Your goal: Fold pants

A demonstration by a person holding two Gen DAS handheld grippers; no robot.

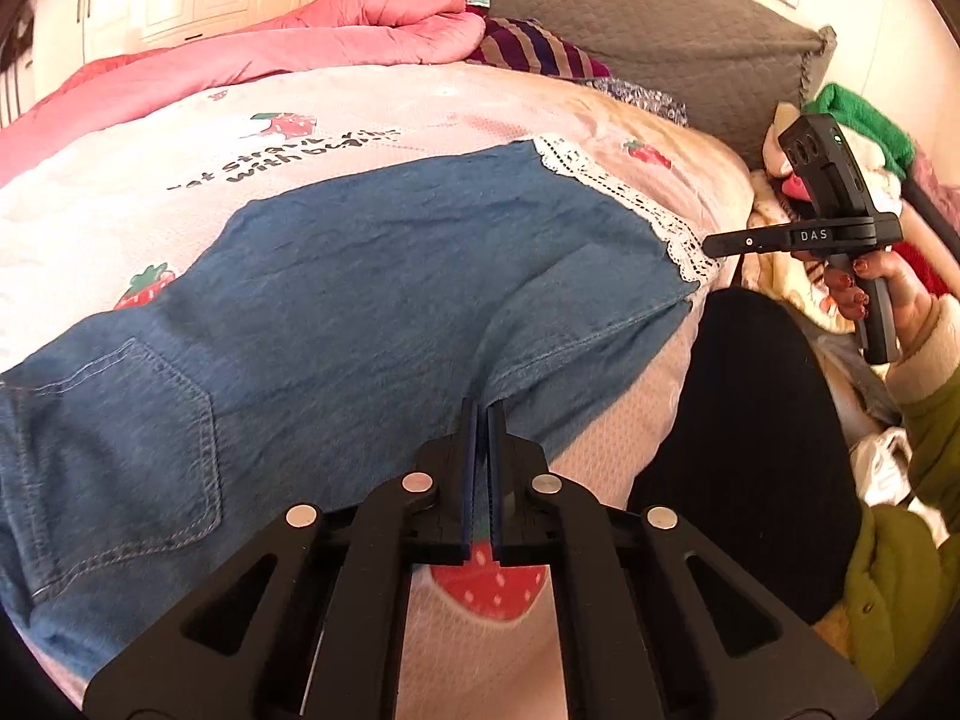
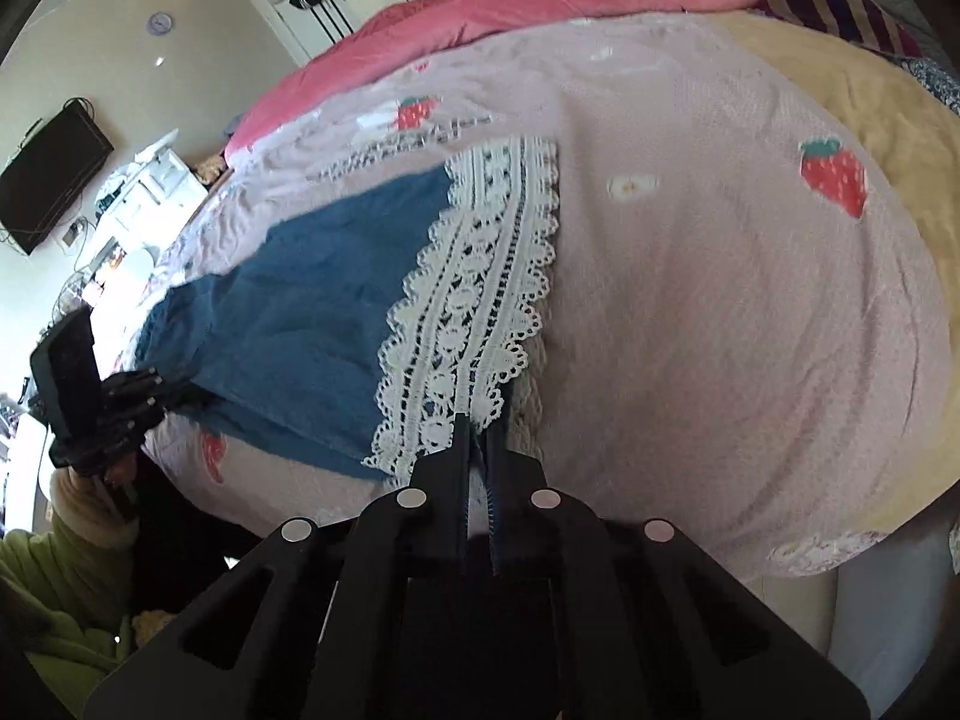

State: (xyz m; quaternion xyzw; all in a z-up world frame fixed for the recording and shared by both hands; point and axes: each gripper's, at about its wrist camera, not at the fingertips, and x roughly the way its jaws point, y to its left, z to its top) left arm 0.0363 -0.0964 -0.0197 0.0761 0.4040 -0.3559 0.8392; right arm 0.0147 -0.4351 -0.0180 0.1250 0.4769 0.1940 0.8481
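Blue denim pants (image 1: 360, 300) with white lace hems (image 1: 630, 204) lie flat on the pink strawberry bedspread (image 1: 390, 108). My left gripper (image 1: 483, 411) is shut on the near edge of the pants at the crotch. My right gripper (image 2: 477, 429) is shut on the near corner of the lace hem (image 2: 474, 300) of the pants (image 2: 312, 312). The right gripper also shows in the left wrist view (image 1: 714, 245), at the hem. The left gripper shows in the right wrist view (image 2: 174, 399) at the far left.
A pink quilt (image 1: 270, 48), striped cloth (image 1: 534, 48) and a grey headboard cushion (image 1: 630, 18) lie at the bed's far side. Clothes (image 1: 852, 138) are piled at the right. My black-trousered leg (image 1: 750, 450) is against the bed edge.
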